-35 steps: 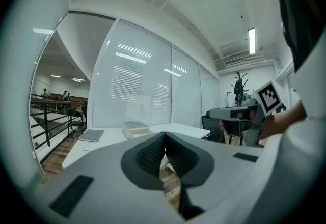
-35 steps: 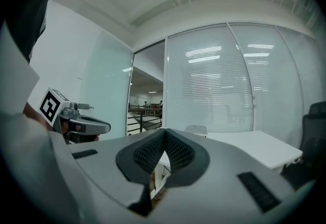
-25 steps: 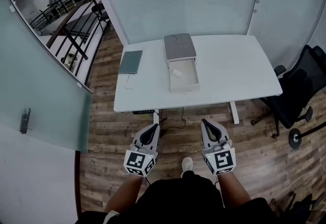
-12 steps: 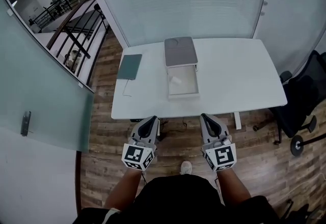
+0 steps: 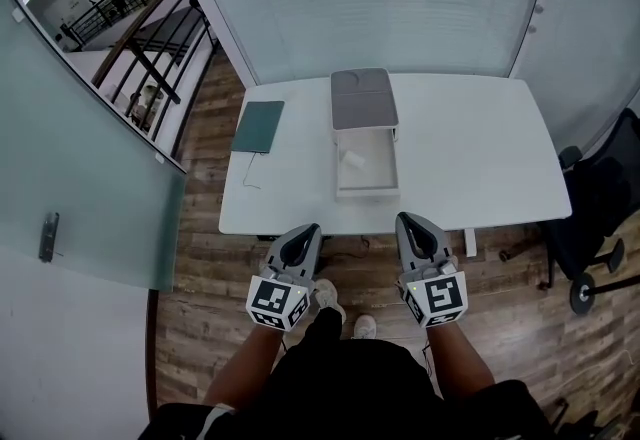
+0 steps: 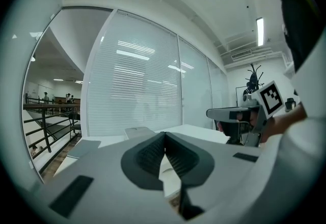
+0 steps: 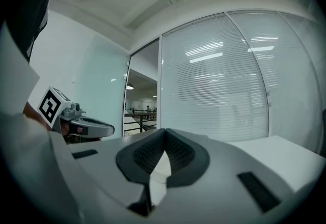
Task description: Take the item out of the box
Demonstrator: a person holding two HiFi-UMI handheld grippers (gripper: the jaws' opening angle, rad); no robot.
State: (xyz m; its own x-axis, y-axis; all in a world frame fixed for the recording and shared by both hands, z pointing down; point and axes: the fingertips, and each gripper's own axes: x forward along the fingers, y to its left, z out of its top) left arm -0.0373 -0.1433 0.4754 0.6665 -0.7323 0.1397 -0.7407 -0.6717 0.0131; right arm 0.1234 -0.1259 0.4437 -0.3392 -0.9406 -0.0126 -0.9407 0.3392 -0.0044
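On the white table stands a grey box with its white drawer pulled out toward me. A small white item lies inside the drawer. My left gripper and right gripper hang side by side over the wooden floor, short of the table's near edge. Both are shut with nothing between the jaws. In the left gripper view the left gripper has its tips together, and the right gripper looks the same in its own view.
A dark green notebook lies on the table's left part. A black office chair stands at the right. A glass partition runs along the left, and frosted glass walls rise behind the table.
The table has drawn a little closer and shifted right in the head view. Both grippers have risen slightly toward the table's edge and stay shut.
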